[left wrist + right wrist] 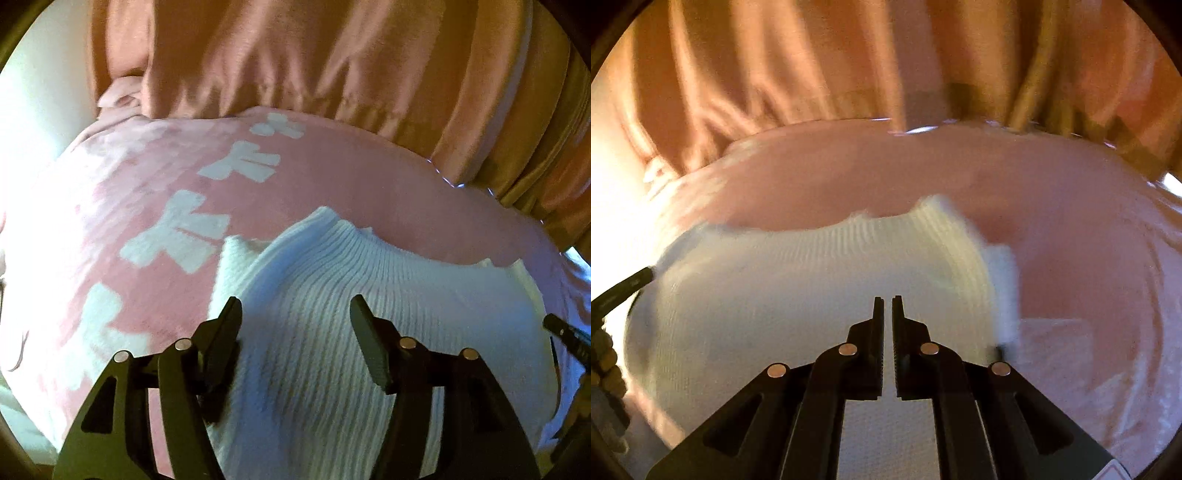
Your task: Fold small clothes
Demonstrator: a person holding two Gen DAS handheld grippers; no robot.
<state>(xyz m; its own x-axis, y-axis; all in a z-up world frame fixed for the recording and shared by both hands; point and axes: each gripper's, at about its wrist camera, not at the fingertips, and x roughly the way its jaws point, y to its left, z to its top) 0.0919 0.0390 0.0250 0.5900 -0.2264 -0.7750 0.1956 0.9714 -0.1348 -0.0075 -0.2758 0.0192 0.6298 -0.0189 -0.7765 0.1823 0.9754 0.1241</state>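
Note:
A white ribbed knit garment [325, 295] lies spread on a pink blanket [332, 184] printed with white bows. My left gripper [295, 305] hovers over the garment's left part, open, and its pads press on nothing. In the right wrist view the same garment [783, 280] fills the lower left, blurred, with a raised fold along its right edge [997, 273]. My right gripper [888, 301] is above the cloth, its jaws shut with only a thin slit between them and nothing caught there. The black tip of the other gripper [561, 330] shows at the right edge of the left wrist view.
Orange-brown curtains [332, 55] hang right behind the blanket's far edge. A bright pale wall [33, 122] stands at the left. A black gripper finger [624, 288] and a string of brown beads [607, 369] enter the right wrist view from the left.

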